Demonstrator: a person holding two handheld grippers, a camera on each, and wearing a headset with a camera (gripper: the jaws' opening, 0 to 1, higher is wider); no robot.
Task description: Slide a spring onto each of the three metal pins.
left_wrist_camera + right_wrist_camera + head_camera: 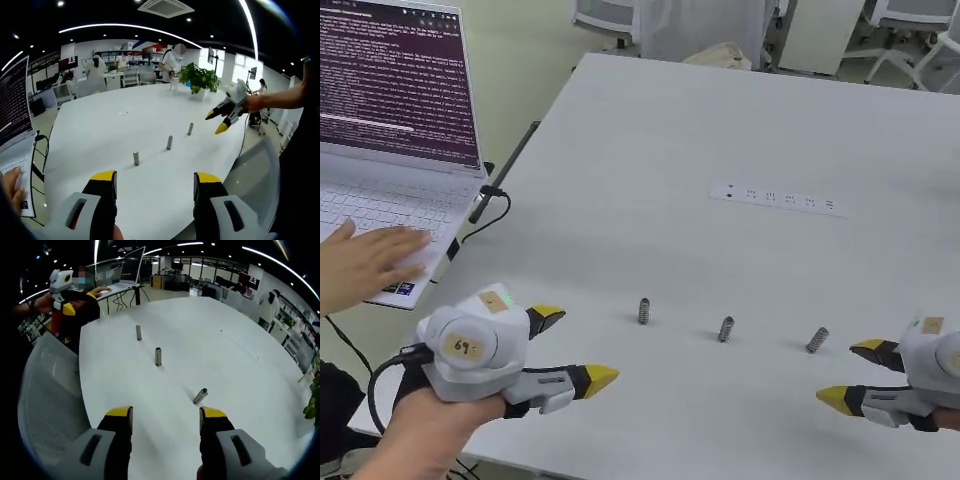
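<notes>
- Left gripper (575, 347) is nearest, bottom-left of head view, held in a hand (430, 425) low over table (720, 130) edge. Jaws spread wide, nothing betw. them.
- Own view of left gripper (155, 176): yellow tips apart, bare table betw.
- Right gripper (848, 372) at bottom-right of head view, jaws also spread, empty, tips pointing toward the springs.
- Own view (166, 412): jaws apart over table.
- Three springs stand in a row across table, betw. the two grippers, well apart from each other.
- Left spring (644, 311) upright, near left gripper's tips, not touching.
- Mid spring (726, 329) roughly upright.
- Right spring (817, 340) tilted, near right gripper. In right gripper view (200, 396) it leans, just ahead of one jaw, not touching.
- Can't tell if pins sit inside the coils.
- In left gripper view the right gripper (215, 123) shows across table, beyond the far spring, jaws apart.
- Laptop (390, 90) open at left by table edge, screen w/ text lines. Another hand (370, 262) rests on its keyboard area.
- Black cable (485, 205) near laptop's right side, at table edge.
- White power strip (778, 198) lies flat further back, well apart from springs.
</notes>
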